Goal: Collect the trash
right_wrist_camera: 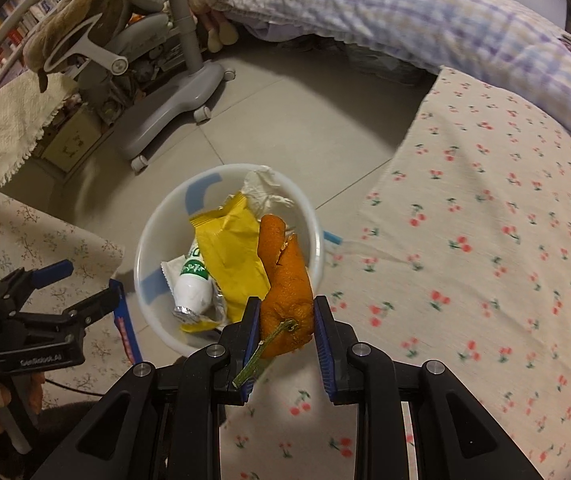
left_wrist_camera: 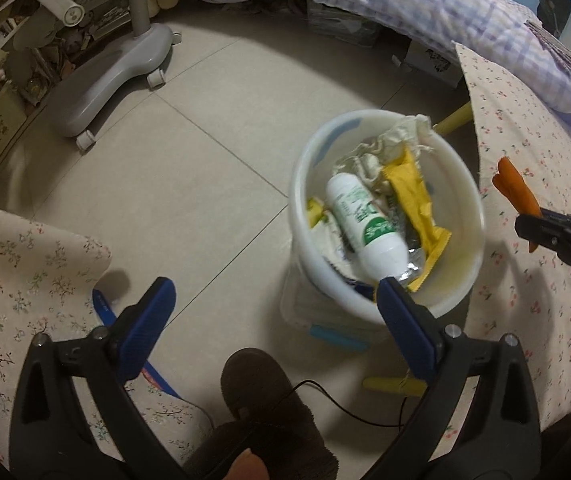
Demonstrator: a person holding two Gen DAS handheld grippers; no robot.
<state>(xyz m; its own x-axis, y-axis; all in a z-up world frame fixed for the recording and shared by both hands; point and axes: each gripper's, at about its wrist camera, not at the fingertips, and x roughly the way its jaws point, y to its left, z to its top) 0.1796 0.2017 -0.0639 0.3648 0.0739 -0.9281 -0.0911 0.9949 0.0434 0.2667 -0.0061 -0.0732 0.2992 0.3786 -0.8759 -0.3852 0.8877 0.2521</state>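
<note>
Right wrist view: jaws clamp orange peel (right_wrist_camera: pixel 285 280), long axis pointing away, over the bin (right_wrist_camera: pixel 147 256).

A pale tiled floor (left_wrist_camera: pixel 213 184) carries the white trash bucket (left_wrist_camera: pixel 461 184) at centre, a grey wheeled chair base (left_wrist_camera: pixel 113 76) at ten o'clock, and a floral-sheeted bed (right_wrist_camera: pixel 485 240) at three o'clock.

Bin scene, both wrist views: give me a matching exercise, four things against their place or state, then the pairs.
Things:
1. bottle
2. orange peel
3. left gripper
4. yellow wrapper

Place or state:
A. clamped in the right gripper
B. open, holding nothing
C. white and green, lying in the bin
D. crumpled in the bin beside the bottle

Pairs: 1-C, 2-A, 3-B, 4-D
</note>
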